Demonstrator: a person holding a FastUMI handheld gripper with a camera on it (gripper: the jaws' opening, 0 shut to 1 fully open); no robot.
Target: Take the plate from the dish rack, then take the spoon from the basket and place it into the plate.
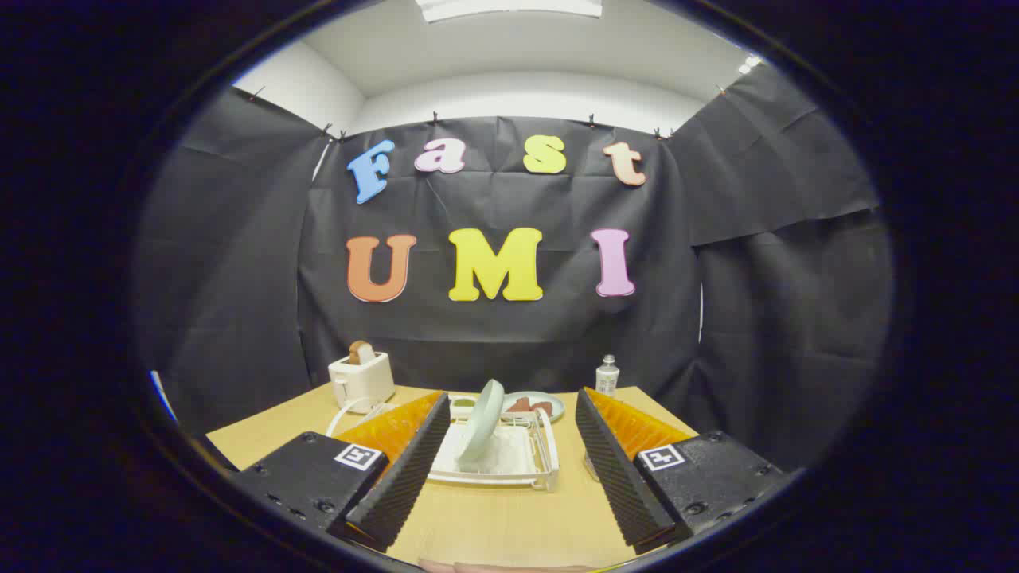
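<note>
The claw (509, 446) is open, its two fingers spread wide and holding nothing. The plate (481, 430) stands on its edge in the white dish rack (532, 477) on the table (509, 525), straight ahead and between the finger lines, a little toward the left finger. Its thin rim seems to face the claw, so the fingers must close across the plate's thickness. I cannot make out the basket with the spoon.

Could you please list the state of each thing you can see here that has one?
Tool: open, fingers wide apart, holding nothing.
Plate: standing on edge in the dish rack, leaning.
Toaster: bread sticking up from the slot.
Bottle: upright, capped.
Far dish: flat on the table, holding something reddish.
</note>
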